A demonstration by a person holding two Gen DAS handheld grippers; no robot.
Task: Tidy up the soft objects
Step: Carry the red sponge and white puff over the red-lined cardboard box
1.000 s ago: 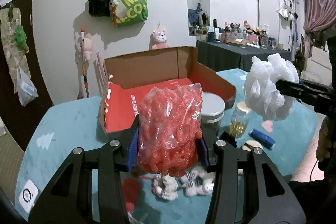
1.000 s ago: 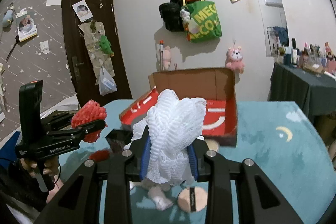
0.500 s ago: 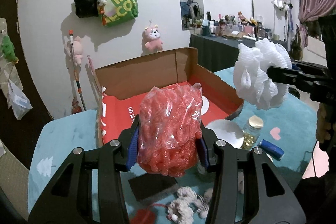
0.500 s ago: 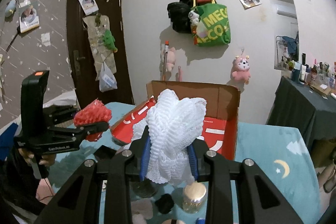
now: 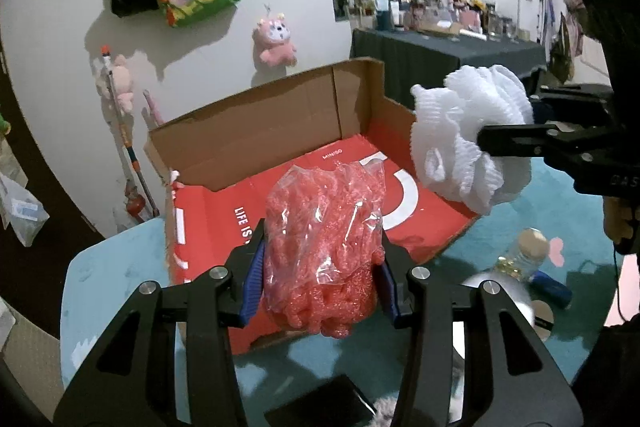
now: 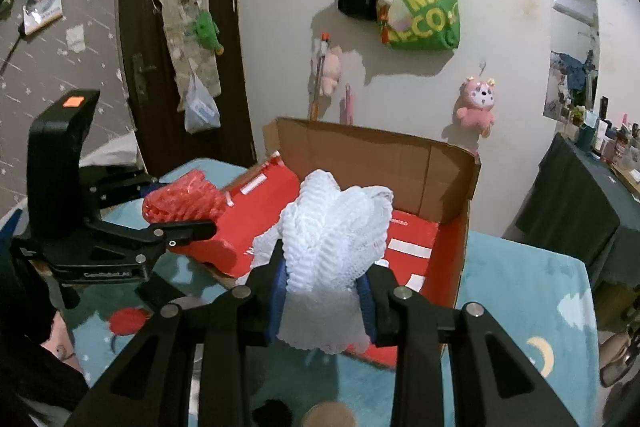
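Note:
A red mesh puff in a clear plastic bag (image 5: 324,239) sits between the blue pads of my left gripper (image 5: 320,275), which is shut on it just above the near edge of the cardboard box (image 5: 260,131) with a red inside. My right gripper (image 6: 324,291) is shut on a white mesh puff (image 6: 336,239), held over the box's (image 6: 380,163) front right part. The left wrist view shows the white puff (image 5: 468,135) and right gripper (image 5: 492,137) at the right. In the right wrist view, the left gripper (image 6: 192,223) and red puff (image 6: 180,201) appear at the left.
The box stands on a teal tablecloth (image 5: 112,279). To its right lie a small jar of gold beads (image 5: 520,255), a blue tube (image 5: 552,287) and a round silver tin (image 5: 496,291). A black flat object (image 5: 320,403) lies under my left gripper. A dark side table (image 5: 440,47) stands behind.
Both grippers have travelled forward with their puffs, from over the loose items on the cloth to the box's near edge. The box now fills more of both views.

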